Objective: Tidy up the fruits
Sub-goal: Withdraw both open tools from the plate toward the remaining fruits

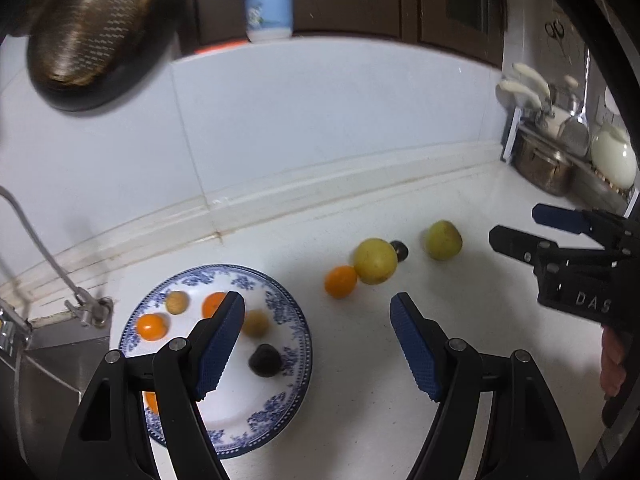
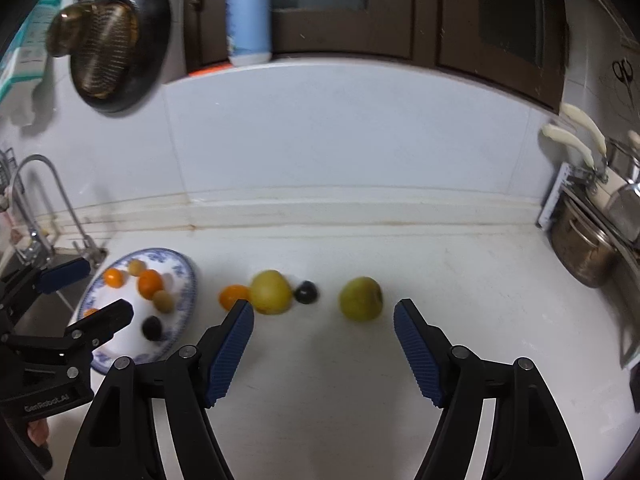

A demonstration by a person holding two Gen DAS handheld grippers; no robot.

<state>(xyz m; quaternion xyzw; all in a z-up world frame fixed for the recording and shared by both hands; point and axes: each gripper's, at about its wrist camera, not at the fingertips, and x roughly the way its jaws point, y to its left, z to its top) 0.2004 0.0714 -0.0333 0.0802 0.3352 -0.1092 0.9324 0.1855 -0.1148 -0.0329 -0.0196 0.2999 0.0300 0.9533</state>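
A blue-patterned white plate point(image 1: 280, 384) point(image 2: 184, 280) on the white counter holds several small fruits: oranges point(image 1: 152, 326), tan ones and a dark plum point(image 1: 265, 360). To its right lie an orange point(image 1: 340, 281) point(image 2: 233, 295), a yellow apple point(image 1: 375, 261) point(image 2: 271, 292), a dark plum point(image 1: 399, 250) point(image 2: 306, 291) and a green apple point(image 1: 443, 240) point(image 2: 361, 299). My left gripper point(image 1: 318, 344) is open and empty over the plate's right edge. My right gripper point(image 2: 323, 348) is open and empty, just short of the loose fruits.
A sink with a faucet point(image 2: 36, 200) lies left of the plate. A steel pot point(image 2: 584, 248) and a utensil rack stand at the right. A tiled backsplash runs behind, with a pan point(image 2: 116, 44) hanging on it and a bottle point(image 2: 248, 16) on the ledge.
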